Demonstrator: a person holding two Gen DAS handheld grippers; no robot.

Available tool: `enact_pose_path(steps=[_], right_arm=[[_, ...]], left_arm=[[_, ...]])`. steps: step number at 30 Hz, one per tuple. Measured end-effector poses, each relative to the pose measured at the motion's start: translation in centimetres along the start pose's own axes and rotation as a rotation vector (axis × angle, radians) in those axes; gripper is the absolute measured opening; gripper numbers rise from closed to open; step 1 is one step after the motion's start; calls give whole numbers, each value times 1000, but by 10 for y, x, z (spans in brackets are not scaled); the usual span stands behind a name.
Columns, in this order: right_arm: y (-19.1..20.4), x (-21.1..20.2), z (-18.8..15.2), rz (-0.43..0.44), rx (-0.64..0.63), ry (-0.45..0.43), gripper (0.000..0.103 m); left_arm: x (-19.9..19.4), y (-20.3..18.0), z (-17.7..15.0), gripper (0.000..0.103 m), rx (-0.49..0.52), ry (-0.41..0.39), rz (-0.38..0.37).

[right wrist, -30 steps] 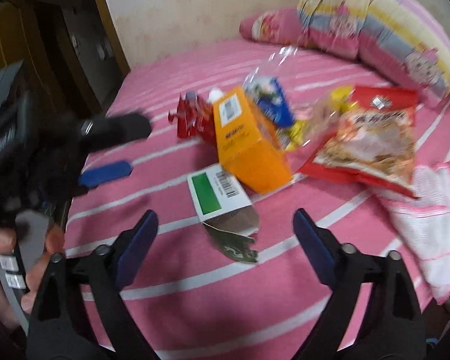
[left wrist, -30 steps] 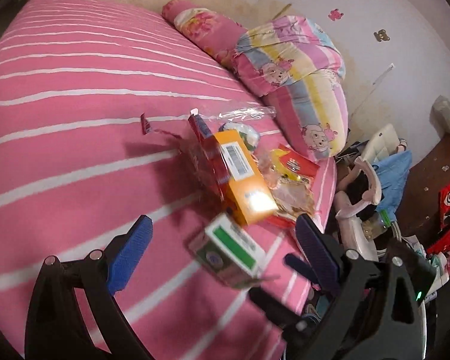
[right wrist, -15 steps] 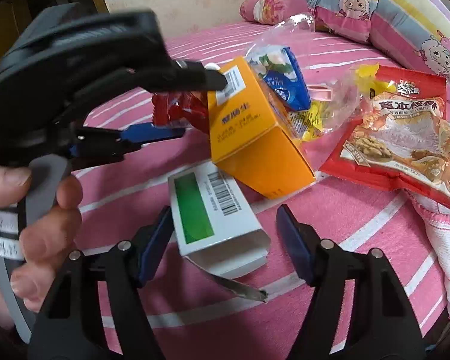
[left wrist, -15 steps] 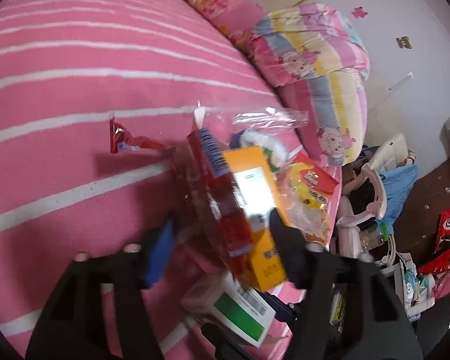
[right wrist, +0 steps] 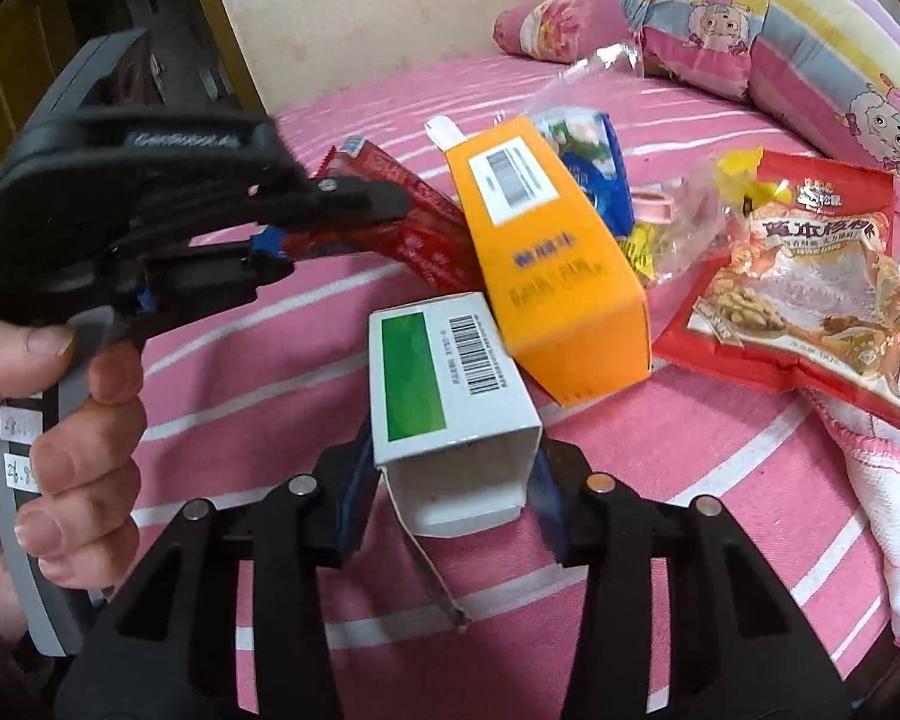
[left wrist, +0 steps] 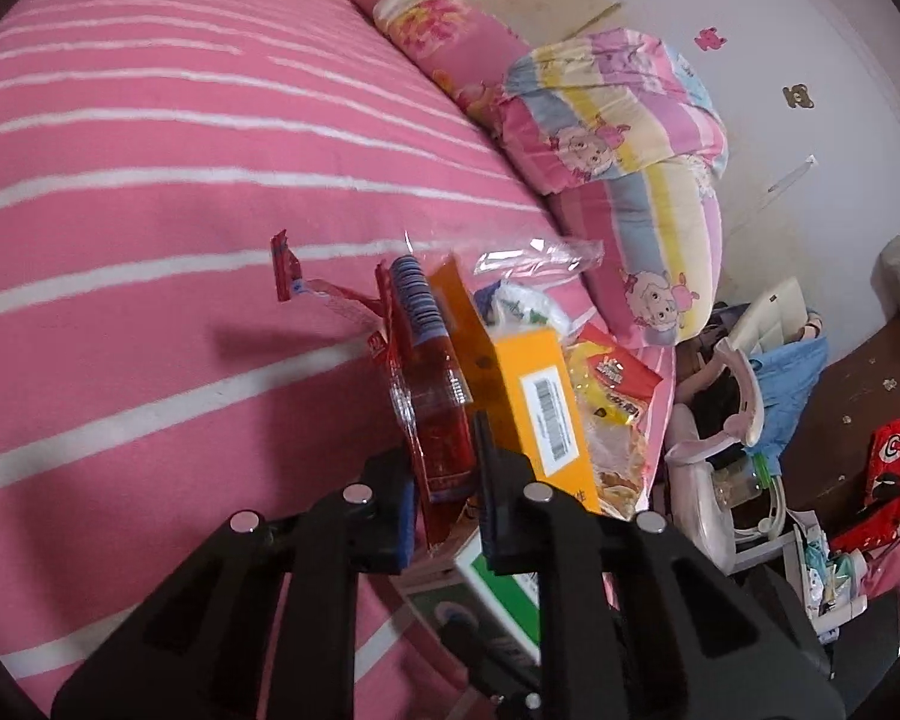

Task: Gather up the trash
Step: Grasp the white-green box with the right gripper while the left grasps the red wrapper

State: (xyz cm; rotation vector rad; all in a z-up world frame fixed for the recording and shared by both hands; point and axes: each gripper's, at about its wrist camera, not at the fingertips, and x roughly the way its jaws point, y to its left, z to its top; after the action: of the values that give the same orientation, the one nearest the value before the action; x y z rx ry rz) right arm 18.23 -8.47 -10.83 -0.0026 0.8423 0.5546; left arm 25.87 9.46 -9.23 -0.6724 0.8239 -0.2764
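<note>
Fingers of the left gripper [left wrist: 447,495] have just closed on the crinkly red wrapper [left wrist: 438,420] beside the orange box [right wrist: 546,276]; right gripper [right wrist: 450,489] has been closing, pinching the light green-and-white carton's [right wrist: 450,378] open, crushable end.

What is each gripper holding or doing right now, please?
Left gripper: just closed on the red wrapper.
Right gripper: just closed on the white-and-green box.

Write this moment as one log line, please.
left gripper: closing on red wrapper | right gripper: closing around white box | orange box: on bed
</note>
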Motion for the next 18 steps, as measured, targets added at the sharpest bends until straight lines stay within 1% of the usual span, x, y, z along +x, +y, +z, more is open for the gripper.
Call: enact_pose_path(steps=[5,8,13,18], right_arm=[[14,-14,2,35,-4,-28,45],[23,-23,3,56,-5,-44,45],[39,-39,5,84,-5,-75,45],[56,-47,-3,82,-9,-67,45]], left_arm=[[-28,-1,-1,15,24,-31,26],[-47,1,-3,15,32,-52,55],[-80,13,-15,15,1,-82,80],[-113,21,-33,15,-24,-114,90]])
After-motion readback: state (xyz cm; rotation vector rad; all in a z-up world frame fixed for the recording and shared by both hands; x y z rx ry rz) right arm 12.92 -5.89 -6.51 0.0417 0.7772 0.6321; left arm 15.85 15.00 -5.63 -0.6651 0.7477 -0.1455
